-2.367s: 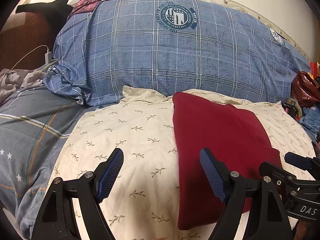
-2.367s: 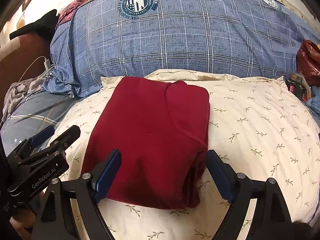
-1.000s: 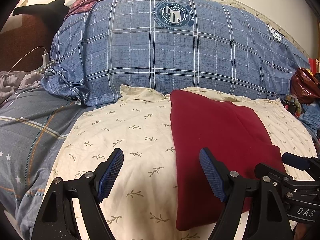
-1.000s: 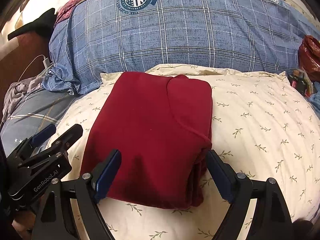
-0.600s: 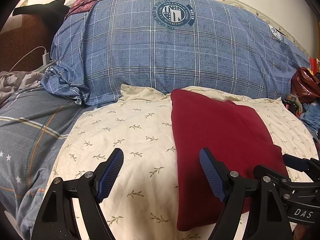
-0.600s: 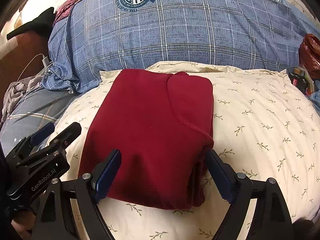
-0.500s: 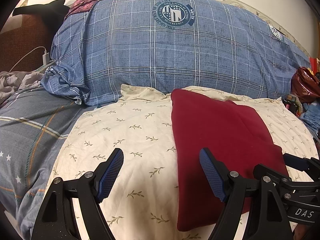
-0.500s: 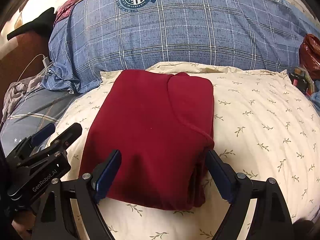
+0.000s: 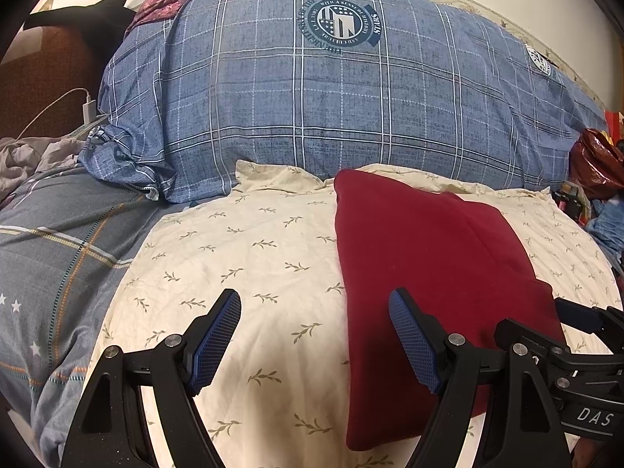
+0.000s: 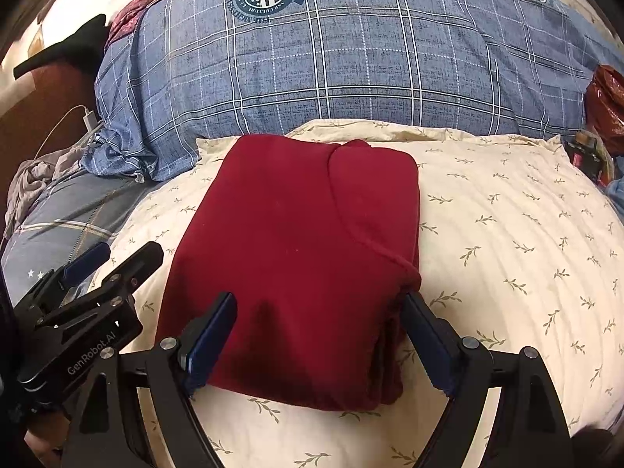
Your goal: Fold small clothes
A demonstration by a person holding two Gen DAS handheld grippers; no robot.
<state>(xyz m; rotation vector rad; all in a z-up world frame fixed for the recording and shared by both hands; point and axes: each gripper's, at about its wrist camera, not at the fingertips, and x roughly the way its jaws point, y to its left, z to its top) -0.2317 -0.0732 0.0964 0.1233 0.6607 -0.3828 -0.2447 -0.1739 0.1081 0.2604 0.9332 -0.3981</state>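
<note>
Two grippers hang with jaws spread wide, gripping nothing. The left gripper (image 9: 314,337) is over bare cream leaf-print pillow (image 9: 249,257), its right finger overlapping the left edge of the folded red garment (image 10: 296,257). The right gripper (image 10: 319,335) straddles the garment's near end; whether its pads touch the cloth is hard to tell. The garment lies flat on the pillow before a blue plaid duvet (image 10: 351,66). Clutter at the right edge is cut off.
</note>
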